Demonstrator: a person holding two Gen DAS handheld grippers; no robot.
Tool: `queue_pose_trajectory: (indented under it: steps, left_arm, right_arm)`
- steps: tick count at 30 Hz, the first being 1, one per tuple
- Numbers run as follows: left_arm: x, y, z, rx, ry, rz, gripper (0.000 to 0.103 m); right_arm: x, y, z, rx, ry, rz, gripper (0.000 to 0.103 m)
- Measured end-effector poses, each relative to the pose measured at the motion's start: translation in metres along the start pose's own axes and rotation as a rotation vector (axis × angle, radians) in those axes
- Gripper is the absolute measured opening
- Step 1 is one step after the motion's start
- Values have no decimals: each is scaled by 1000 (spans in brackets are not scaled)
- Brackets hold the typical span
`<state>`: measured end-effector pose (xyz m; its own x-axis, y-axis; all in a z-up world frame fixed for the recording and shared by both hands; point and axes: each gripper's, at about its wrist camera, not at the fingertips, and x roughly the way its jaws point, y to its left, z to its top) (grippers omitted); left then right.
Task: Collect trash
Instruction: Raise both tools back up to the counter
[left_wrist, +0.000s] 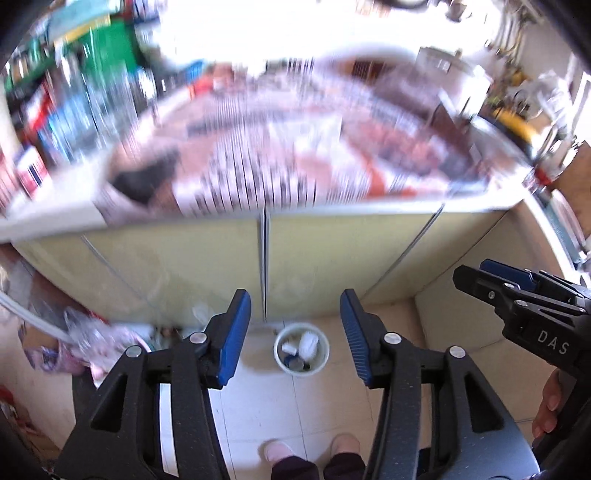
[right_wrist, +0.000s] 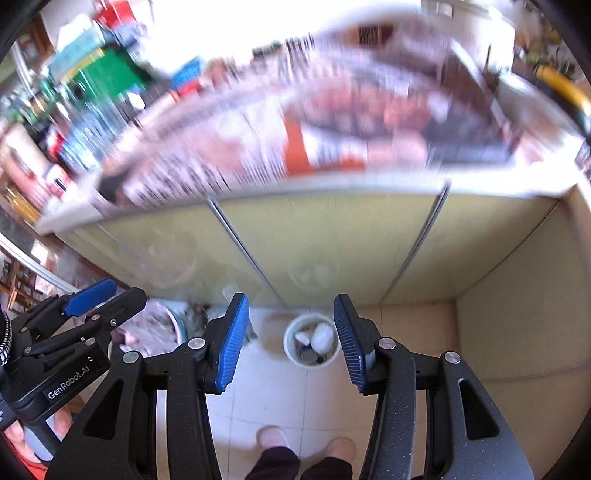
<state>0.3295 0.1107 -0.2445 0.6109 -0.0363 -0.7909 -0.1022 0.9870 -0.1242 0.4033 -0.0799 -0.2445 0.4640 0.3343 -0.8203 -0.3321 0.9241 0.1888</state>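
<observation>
A small white trash bin stands on the tiled floor at the foot of the pale cabinet, far below both grippers. White crumpled trash and darker bits lie inside it. My left gripper is open, its blue pads apart with nothing between them; the bin shows through the gap. My right gripper is open as well and empty. Each gripper appears at the edge of the other's view, the right gripper at the right and the left gripper at the left.
A counter above the cabinet doors carries blurred printed papers, with bottles and boxes at its left. Bags and clutter lie on the floor to the left. A person's slippers stand on the tiles below.
</observation>
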Motion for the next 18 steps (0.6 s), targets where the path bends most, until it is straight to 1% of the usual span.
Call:
queue_pose_trajectory:
  steps: [3, 5, 7, 8, 9, 11, 12, 14, 16, 18]
  left_arm:
    - [-44, 3, 20, 13, -62, -31, 53]
    - [-71, 3, 33, 30, -111, -39, 54]
    - [-102, 3, 45, 53, -176, -41, 58]
    - [-115, 2, 50, 62, -207, -37, 62]
    - [-127, 0, 53, 69, -234, -32, 66]
    - [-147, 0, 60, 80, -285, -23, 69]
    - [-157, 0, 65, 87, -309, -25, 70]
    - [-171, 3, 75, 94, -335, -30, 71]
    - [-180, 4, 85, 95, -365, -29, 75]
    - [-187, 5, 94, 90, -395, -32, 87]
  right_arm:
    - [-46, 14, 14, 2, -74, -14, 44]
    - [-79, 24, 21, 0, -143, -28, 44]
    - [-102, 39, 23, -6, -208, -40, 45]
    - [-113, 45, 25, -11, -244, -47, 46]
    - [-121, 51, 28, -15, -274, -56, 48]
    - [-140, 57, 33, -21, -336, -68, 48]
    - [-143, 60, 35, -22, -357, -67, 48]
    - [-155, 63, 43, -22, -400, -67, 48]
    - [-164, 65, 51, -25, -434, -65, 49]
    - [-172, 65, 61, -28, -470, -58, 49]
